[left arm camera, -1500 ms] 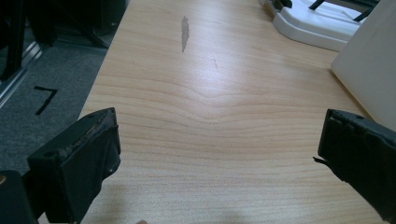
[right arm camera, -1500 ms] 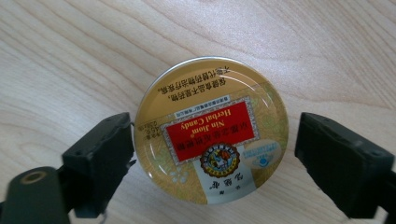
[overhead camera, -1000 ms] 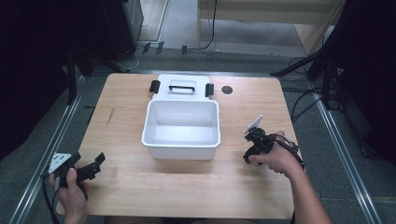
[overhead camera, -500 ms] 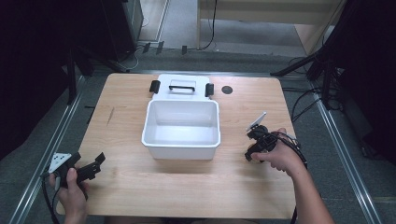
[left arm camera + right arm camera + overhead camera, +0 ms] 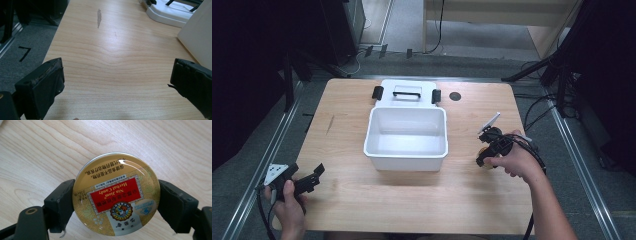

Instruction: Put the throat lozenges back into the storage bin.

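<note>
On the right side of the wooden bench [image 5: 412,200], a round gold candy tin [image 5: 116,195] with a red "Herbal Candy" label sits clamped between the jaws of the right gripper [image 5: 488,150], one jaw on each edge. Just left of it stands an open white bin [image 5: 407,157], its lid [image 5: 407,92] lying behind. The left gripper [image 5: 117,85] hovers near the bench's front left corner, jaws wide apart over bare wood.
</note>
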`<state>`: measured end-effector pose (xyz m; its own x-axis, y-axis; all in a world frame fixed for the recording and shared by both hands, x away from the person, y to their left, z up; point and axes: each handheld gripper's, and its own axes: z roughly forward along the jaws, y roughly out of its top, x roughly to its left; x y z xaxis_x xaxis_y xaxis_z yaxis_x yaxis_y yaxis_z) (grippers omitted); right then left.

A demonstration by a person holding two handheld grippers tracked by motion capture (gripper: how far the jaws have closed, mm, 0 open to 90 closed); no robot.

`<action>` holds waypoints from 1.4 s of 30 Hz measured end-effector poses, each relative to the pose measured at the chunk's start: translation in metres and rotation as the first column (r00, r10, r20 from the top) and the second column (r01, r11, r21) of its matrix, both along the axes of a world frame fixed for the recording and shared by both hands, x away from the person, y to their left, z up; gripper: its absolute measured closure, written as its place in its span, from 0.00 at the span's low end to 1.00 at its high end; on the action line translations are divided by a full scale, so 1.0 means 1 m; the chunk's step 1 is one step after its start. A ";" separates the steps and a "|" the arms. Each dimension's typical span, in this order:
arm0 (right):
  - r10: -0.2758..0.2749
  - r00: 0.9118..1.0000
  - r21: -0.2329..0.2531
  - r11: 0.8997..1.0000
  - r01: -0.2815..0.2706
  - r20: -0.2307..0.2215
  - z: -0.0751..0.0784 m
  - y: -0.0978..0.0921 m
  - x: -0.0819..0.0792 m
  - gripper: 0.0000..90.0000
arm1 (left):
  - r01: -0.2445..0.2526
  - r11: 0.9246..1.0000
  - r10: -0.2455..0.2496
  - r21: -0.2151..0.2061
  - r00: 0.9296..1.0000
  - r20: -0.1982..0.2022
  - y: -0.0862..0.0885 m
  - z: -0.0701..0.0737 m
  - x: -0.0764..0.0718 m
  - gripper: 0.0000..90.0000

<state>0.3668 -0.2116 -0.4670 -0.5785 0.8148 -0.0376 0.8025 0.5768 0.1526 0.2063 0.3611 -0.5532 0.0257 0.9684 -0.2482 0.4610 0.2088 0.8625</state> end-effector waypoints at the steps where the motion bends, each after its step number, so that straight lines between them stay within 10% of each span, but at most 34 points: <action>1: 0.008 1.000 0.002 1.000 -0.008 0.004 0.001 0.000 0.000 0.23 | 0.000 1.000 0.000 0.000 1.000 0.000 0.000 0.000 0.000 0.00; 42: 0.192 0.977 -0.067 0.980 -0.186 0.094 0.096 0.065 0.020 0.23 | 0.002 1.000 -0.002 -0.005 1.000 -0.002 0.001 0.000 0.000 0.00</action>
<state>0.3872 -0.1469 -0.3710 -0.7126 0.6861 -0.1464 0.6607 0.7265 0.1887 0.2064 0.3620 -0.5533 0.0275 0.9670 -0.2533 0.4630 0.2123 0.8606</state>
